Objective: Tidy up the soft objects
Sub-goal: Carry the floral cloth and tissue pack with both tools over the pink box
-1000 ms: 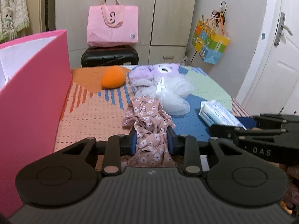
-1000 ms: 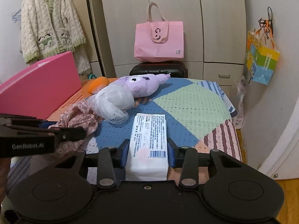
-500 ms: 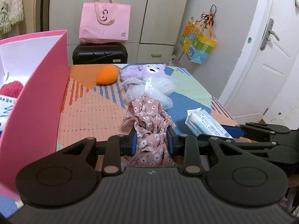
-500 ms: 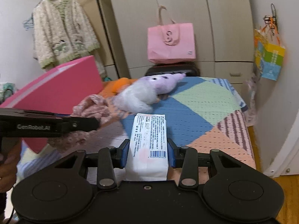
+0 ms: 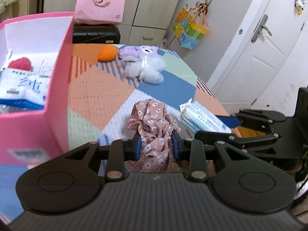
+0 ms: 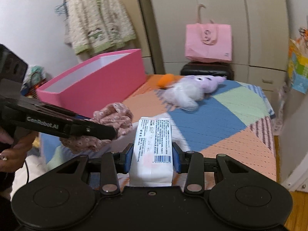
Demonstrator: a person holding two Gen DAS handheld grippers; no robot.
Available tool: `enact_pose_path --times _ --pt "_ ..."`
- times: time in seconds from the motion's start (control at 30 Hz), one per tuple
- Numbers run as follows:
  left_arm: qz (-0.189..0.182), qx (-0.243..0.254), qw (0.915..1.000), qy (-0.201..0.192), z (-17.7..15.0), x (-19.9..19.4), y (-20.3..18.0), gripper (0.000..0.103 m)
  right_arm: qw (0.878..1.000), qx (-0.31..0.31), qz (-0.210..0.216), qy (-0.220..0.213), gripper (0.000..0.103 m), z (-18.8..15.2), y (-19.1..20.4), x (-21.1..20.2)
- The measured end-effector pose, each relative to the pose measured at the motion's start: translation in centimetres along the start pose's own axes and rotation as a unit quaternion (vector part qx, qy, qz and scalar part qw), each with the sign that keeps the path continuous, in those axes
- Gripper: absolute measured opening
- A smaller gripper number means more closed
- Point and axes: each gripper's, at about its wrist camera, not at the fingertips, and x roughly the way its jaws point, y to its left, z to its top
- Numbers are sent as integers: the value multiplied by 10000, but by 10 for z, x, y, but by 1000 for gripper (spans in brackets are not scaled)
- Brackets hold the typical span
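your left hand-held gripper [image 5: 156, 146] clamps the floral cloth [image 5: 154, 127], lifted above the bed [image 5: 100, 88]; the pink box [image 5: 34, 127] sits at nine o'clock. your right hand-held gripper [image 6: 152, 157] grips the tissue pack [image 6: 153, 146].

The box [image 5: 57, 88] sits on the left side of the bed [image 5: 107, 88], tissue pack [image 5: 23, 88] and yarn ball [image 5: 20, 65] inside. Further back on the bed: plush [image 5: 142, 53], mesh pouf [image 5: 146, 71] in front of it, orange toy [image 5: 107, 53] to its left. Behind the bed, a tote [image 5: 100, 3] sits on a suitcase [image 5: 96, 35].
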Motion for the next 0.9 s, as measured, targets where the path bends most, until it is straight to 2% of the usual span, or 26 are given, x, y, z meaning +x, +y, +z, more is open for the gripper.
enact_pose_path --times 0.33,0.6,0.73,0.83,0.9 --pt "-39 -50 10000 59 -13 -50 13 30 9977 -388 539 91 45 19 40 -13" --pt "132 -80 9993 -345 -8 -95 33 30 9914 -696 1104 -61 45 52 78 -8" --pt "401 -149 9958 -807 -4 -117 43 30 9889 -853 1206 -154 45 71 95 3" --pt "399 -230 9933 -1056 2 -129 54 30 9882 -764 1310 -200 45 86 101 16" --pt "577 -190 9907 -1220 6 -134 60 30 9880 -780 1309 -259 45 95 106 24"
